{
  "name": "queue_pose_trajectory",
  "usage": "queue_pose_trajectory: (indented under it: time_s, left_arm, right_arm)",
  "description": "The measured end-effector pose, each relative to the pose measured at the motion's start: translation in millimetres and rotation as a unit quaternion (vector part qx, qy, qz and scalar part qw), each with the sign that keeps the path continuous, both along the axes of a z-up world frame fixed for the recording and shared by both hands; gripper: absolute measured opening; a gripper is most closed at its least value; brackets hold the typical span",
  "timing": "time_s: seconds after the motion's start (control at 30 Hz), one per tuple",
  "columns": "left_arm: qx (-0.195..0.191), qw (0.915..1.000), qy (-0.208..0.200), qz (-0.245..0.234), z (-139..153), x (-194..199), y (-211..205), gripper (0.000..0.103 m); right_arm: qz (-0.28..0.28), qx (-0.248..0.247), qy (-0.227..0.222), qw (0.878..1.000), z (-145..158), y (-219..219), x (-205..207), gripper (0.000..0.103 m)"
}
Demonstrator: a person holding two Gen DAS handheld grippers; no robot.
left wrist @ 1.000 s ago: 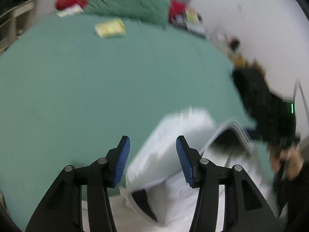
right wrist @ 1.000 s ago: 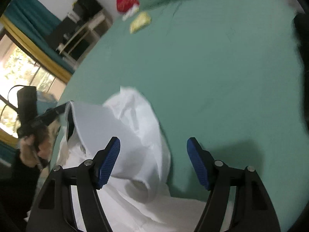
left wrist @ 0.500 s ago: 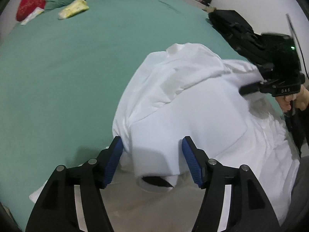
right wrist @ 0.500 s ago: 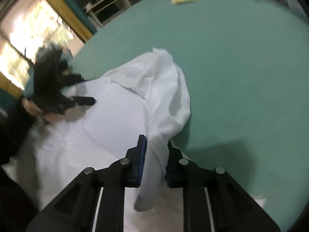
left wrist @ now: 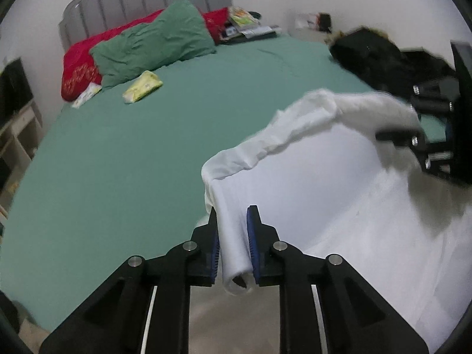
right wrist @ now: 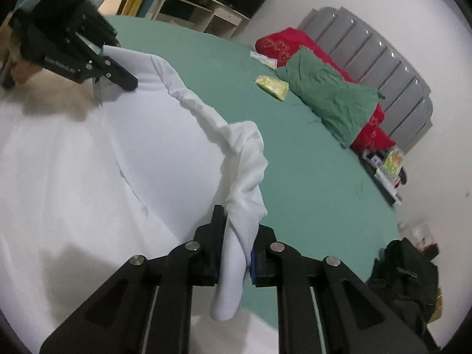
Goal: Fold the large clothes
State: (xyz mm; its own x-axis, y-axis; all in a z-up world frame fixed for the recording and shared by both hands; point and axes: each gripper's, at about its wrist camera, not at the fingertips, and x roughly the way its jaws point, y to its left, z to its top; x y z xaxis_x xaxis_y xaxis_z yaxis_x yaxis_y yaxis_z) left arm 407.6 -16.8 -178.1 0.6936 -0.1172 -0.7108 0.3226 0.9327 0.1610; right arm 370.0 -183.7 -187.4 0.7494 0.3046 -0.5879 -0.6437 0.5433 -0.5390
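Note:
A large white shirt [left wrist: 324,183] hangs lifted over the near edge of a green bed [left wrist: 132,153]. My left gripper [left wrist: 233,230] is shut on one bunched end of its top edge. My right gripper [right wrist: 236,236] is shut on the other bunched end, and the shirt [right wrist: 88,171] hangs stretched between the two. The left gripper also shows in the right wrist view [right wrist: 118,73] at the upper left, and the right gripper shows in the left wrist view [left wrist: 413,138] at the right. The shirt's lower part falls out of view.
A green pillow [left wrist: 153,47] and a red pillow [left wrist: 79,70] lie at the grey headboard [left wrist: 147,3]. A yellow packet [left wrist: 143,85] lies on the sheet. Books [left wrist: 244,26] and a black bag [left wrist: 374,56] sit at the far side. Shelves [right wrist: 200,8] stand beside the bed.
My left gripper, open half a second ago, has shut on the shirt's edge. Both grippers have lifted the shirt, and its top edge is now pulled out between them.

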Motion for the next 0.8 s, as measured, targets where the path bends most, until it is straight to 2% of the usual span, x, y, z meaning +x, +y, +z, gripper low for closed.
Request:
queue_pose_trajectory:
  time_s: [0.03, 0.1, 0.27, 0.33, 0.5, 0.6, 0.67, 0.73, 0.8]
  left_arm:
    - [0.009, 0.9999, -0.003, -0.004, 0, -10, -4, 0.02]
    - [0.01, 0.9999, -0.003, -0.003, 3, -24, -1, 0.02]
    - [-0.024, 0.9994, 0.027, 0.004, 10, -69, 22, 0.02]
    - [-0.023, 0.9989, 0.04, 0.0, 10, -86, 24, 0.02]
    - [-0.031, 0.9967, 0.074, 0.009, 9, -131, 33, 0.022]
    - [-0.044, 0.9951, 0.088, 0.01, 14, -153, 39, 0.029]
    - [-0.061, 0.9935, 0.093, 0.02, 19, -166, 44, 0.034]
    - [-0.084, 0.9908, 0.104, 0.021, 22, -177, 49, 0.037]
    - [-0.09, 0.9891, 0.112, 0.033, 20, -184, 55, 0.039]
  right_arm:
    - [0.005, -0.008, -0.014, 1.0, -3, -1, -11, 0.014]
    - [0.013, -0.016, -0.012, 1.0, -4, -5, -22, 0.017]
    - [0.018, -0.004, 0.053, 0.998, -2, -19, -45, 0.017]
    - [0.015, 0.001, 0.086, 0.996, -1, -27, -54, 0.017]
    - [-0.027, 0.016, 0.185, 0.982, -1, -51, -74, 0.035]
    - [-0.057, 0.025, 0.187, 0.98, 12, -67, -92, 0.048]
    - [-0.077, 0.054, 0.19, 0.977, 27, -74, -103, 0.053]
    - [-0.084, 0.111, 0.199, 0.97, 45, -75, -113, 0.059]
    - [-0.065, 0.178, 0.215, 0.958, 59, -65, -121, 0.066]
